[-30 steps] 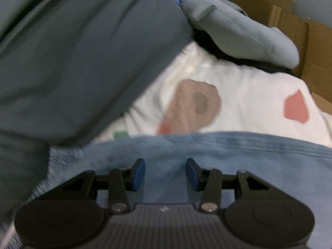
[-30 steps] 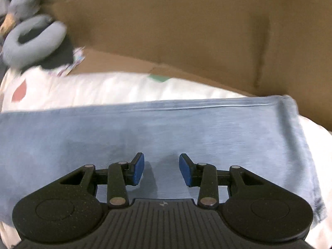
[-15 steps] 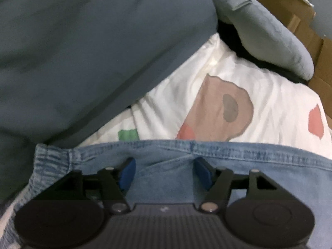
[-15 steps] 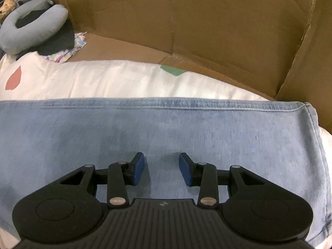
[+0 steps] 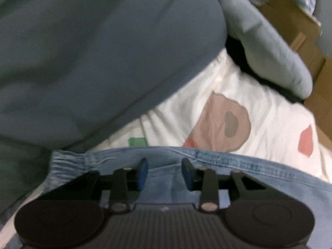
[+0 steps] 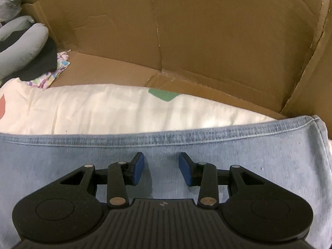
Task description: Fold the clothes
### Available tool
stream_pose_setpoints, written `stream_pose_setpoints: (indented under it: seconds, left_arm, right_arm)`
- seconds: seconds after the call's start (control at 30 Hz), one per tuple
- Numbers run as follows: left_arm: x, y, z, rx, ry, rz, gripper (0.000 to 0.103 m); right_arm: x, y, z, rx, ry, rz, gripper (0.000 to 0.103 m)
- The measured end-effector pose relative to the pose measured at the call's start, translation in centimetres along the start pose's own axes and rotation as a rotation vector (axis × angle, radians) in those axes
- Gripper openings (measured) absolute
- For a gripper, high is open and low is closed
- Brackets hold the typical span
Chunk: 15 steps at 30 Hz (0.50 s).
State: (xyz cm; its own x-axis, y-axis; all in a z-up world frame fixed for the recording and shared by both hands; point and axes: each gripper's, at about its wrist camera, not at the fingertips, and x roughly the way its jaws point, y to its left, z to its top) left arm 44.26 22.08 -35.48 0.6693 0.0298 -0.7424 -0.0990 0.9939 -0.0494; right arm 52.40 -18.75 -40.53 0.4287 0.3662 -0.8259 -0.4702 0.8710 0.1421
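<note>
Jeans (image 6: 83, 166) lie flat across the bedsheet (image 6: 103, 108), long seam toward the cardboard (image 6: 207, 41), one end by the sheet's right edge, elastic waist at the left; looks already folded lengthwise, probably cross folds left. Light denim, smooth, stitched seam. Left gripper (image 5: 164, 173) over the waistband, jaws just narrowed, fabric between, grip unclear; right gripper (image 6: 159, 170) jaws parted above denim, holding nothing.

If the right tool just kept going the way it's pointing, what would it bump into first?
Most likely the blue jeans. The right tool points down at the denim, just short of the hem seam, its jaws open and empty. How close it hovers is hard to tell. Beyond lie the white blanket and cardboard.
</note>
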Motion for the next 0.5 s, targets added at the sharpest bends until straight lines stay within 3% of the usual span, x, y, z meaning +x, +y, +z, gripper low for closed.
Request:
stream_pose_setpoints:
  seconds: [0.1, 0.2, 0.33, 0.5]
  left_arm:
    - [-1.3, 0.7, -0.2, 0.029, 0.006, 0.011, 0.037]
    - [-1.7, 1.7, -0.7, 0.046, 0.033, 0.029, 0.036]
    - [-1.0, 3.2, -1.5, 0.026, 0.083, 0.064, 0.029]
    - [0.3, 4.3, -2.2, 0.002, 0.091, 0.098, 0.007]
  right_arm:
    - [-0.4, -0.1, 0.4, 0.045, 0.013, -0.008, 0.042]
    - [-1.3, 0.9, 0.3, 0.057, 0.019, 0.057, 0.042]
    - [-2.1, 4.5, -0.2, -0.05, 0.049, 0.137, 0.041]
    - [-2.7, 8.2, -1.3, -0.113, 0.087, 0.195, 0.041]
